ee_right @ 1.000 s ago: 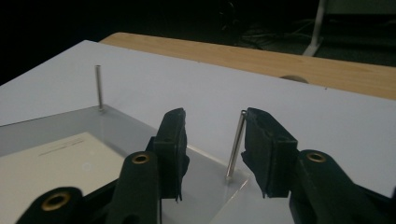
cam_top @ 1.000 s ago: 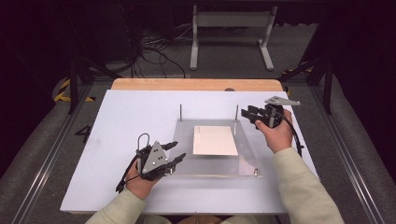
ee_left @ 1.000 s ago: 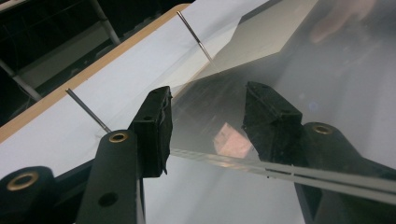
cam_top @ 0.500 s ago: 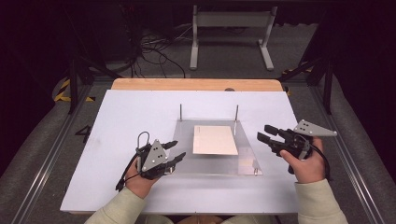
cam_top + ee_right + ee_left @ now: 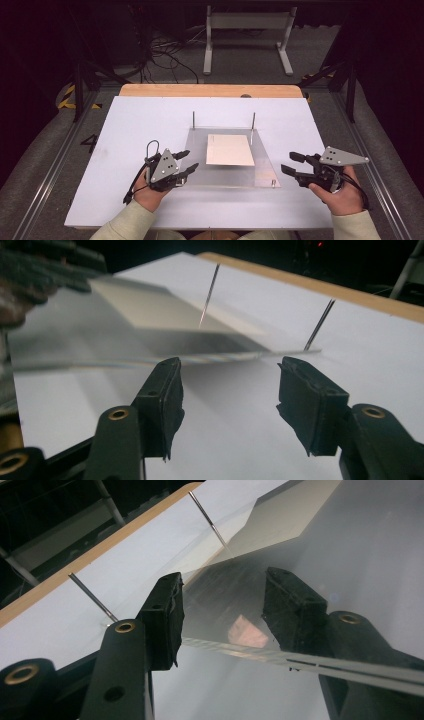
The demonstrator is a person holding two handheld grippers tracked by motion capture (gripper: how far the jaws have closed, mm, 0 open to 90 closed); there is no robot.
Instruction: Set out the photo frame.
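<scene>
Two tools, left tool (image 5: 186, 161) straddling clear sheet (image 5: 265, 172) edge, grip uncertain, right tool (image 5: 290, 163) just widening, empty, no legible writing

Left claw (image 5: 186, 161) at clear plate's (image 5: 260, 176) left edge; right claw (image 5: 291, 163) (jaws just opening) apart, w/ nothing between.

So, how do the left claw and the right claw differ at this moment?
The left claw sits at the near left edge of the clear plate, and that edge runs between its jaws in the left gripper view; the right claw is off the plate's right side, apart from it, with nothing between its jaws. The right claw's jaws have just been opening. Both point toward the plate and stand open.
</scene>
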